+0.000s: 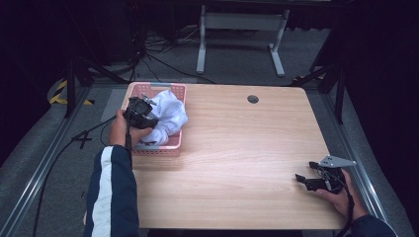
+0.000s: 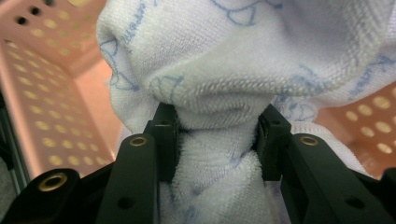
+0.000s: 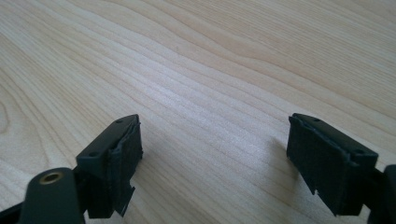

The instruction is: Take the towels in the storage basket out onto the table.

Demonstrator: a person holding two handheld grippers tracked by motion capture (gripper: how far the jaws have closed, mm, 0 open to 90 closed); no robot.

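Left gripper (image 1: 140, 112) pinching a white towel (image 1: 167, 117) in the pink basket (image 1: 157, 149) at the tabletop's far left corner.

In the left gripper view the pads (image 2: 167, 140) squeeze a bunched fold of the blue-printed terry cloth (image 2: 219, 60), probably to lift it out; the sleeved forearm reaches forward along the table's left edge. The right gripper (image 1: 307, 177) rests low near the near right corner, jaws spread wide over bare wood (image 3: 205, 93), apparently waiting its turn.
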